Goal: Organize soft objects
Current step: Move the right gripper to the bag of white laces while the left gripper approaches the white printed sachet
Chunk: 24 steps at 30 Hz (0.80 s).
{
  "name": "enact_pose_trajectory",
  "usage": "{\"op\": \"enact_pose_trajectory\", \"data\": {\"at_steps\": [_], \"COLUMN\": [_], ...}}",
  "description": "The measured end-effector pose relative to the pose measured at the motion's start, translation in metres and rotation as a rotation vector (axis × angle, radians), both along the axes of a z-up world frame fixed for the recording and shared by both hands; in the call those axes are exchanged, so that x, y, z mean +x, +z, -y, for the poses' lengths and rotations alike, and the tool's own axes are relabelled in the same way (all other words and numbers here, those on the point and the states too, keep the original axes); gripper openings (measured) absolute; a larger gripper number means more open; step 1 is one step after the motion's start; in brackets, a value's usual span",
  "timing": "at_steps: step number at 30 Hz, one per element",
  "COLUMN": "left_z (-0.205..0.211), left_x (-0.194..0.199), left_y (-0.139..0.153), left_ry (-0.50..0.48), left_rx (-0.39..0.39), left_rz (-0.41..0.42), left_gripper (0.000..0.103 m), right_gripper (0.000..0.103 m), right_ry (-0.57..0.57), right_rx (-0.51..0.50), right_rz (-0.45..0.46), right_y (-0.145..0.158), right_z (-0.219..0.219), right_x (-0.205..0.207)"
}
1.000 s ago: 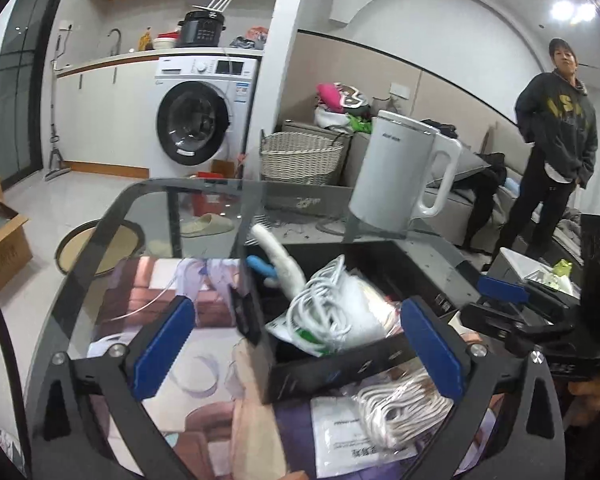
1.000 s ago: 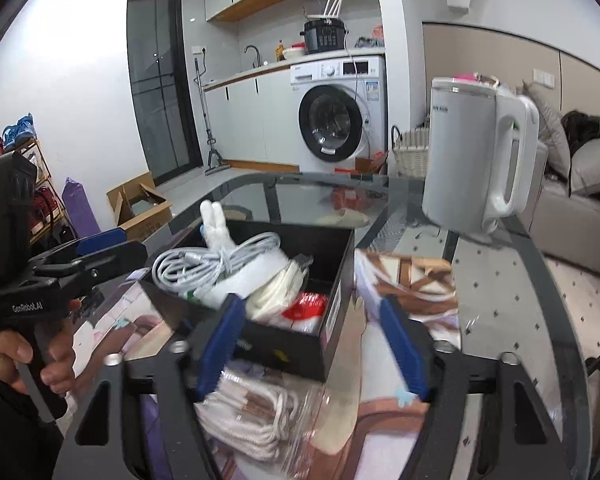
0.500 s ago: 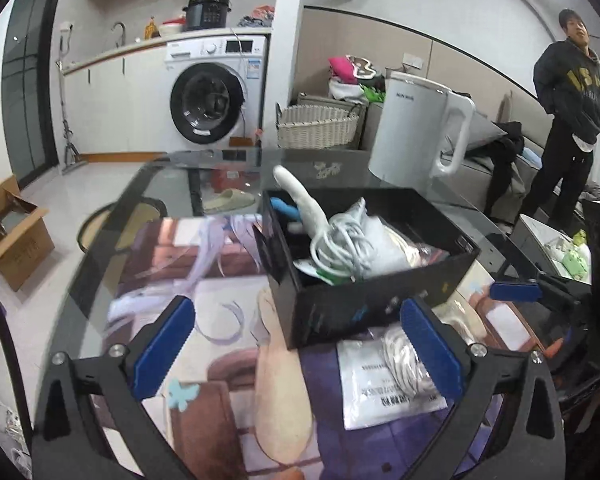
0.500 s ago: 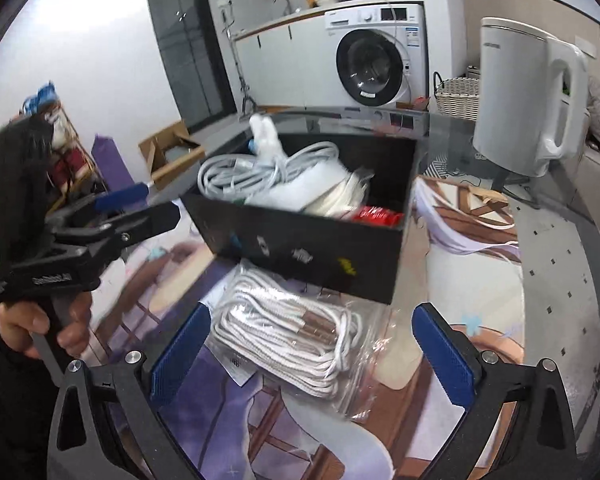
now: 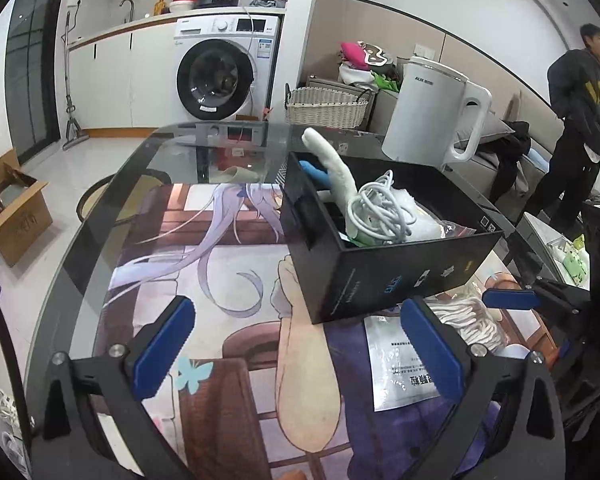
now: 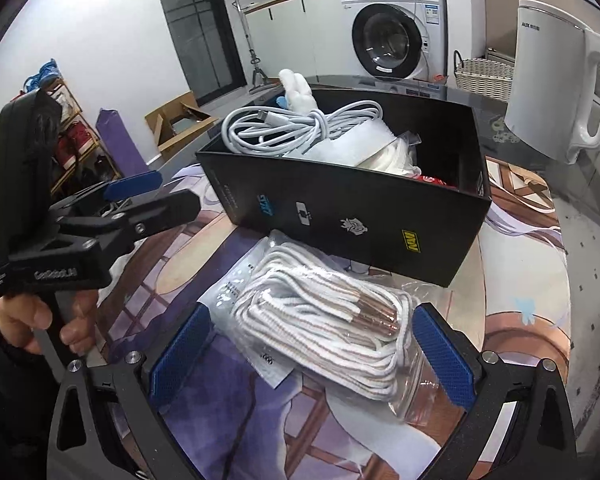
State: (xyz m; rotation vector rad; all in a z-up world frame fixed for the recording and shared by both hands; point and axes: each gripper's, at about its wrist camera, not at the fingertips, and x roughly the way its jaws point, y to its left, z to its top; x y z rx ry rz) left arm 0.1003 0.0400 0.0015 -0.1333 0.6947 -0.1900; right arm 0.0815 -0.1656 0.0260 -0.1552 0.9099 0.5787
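A black box (image 6: 352,220) stands on the printed mat and holds a coiled white cable (image 6: 296,124), a white plush piece (image 6: 298,86) and white bags. In the left wrist view the box (image 5: 400,276) is ahead right. A clear bag of white cords (image 6: 332,320) lies on the mat in front of the box, between the pads of my right gripper (image 6: 312,356), which is open above it. My left gripper (image 5: 300,348) is open and empty over the mat, left of the bag (image 5: 464,316). The left gripper also shows in the right wrist view (image 6: 140,196).
A white electric kettle (image 6: 556,76) stands behind the box on the glass table (image 5: 112,184). A washing machine (image 5: 224,68), a wicker basket (image 5: 324,106) and a cardboard box (image 5: 12,208) are on the floor beyond. A person (image 5: 580,120) stands at the right.
Both grippers pulled back from the box and toward the table's near side. The right gripper opened wide and now frames the bag of cords. The box has not moved.
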Motion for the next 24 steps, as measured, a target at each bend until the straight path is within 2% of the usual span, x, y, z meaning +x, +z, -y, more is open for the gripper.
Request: {"op": "enact_pose_trajectory", "data": {"at_steps": [7,17,24], "left_z": [0.004,0.015,0.022], "left_x": [0.002,0.002,0.002], "left_y": [-0.003,-0.004,-0.004], "left_ry": [-0.011,-0.048,-0.071], "left_rx": [0.0,0.001,0.008], "left_rz": [-0.009,-0.031,-0.037], "left_gripper": [0.103,0.103,0.103], "right_gripper": [0.103,0.102,0.102], "right_ry": [-0.033,-0.056,-0.015], "right_rx": [-0.015,-0.026,-0.032], "right_rz": [-0.002,-0.003,-0.02], "right_y": [-0.006,-0.012,-0.01], "right_z": [-0.001,0.036,0.068], "right_x": [0.007,0.0,-0.004]}}
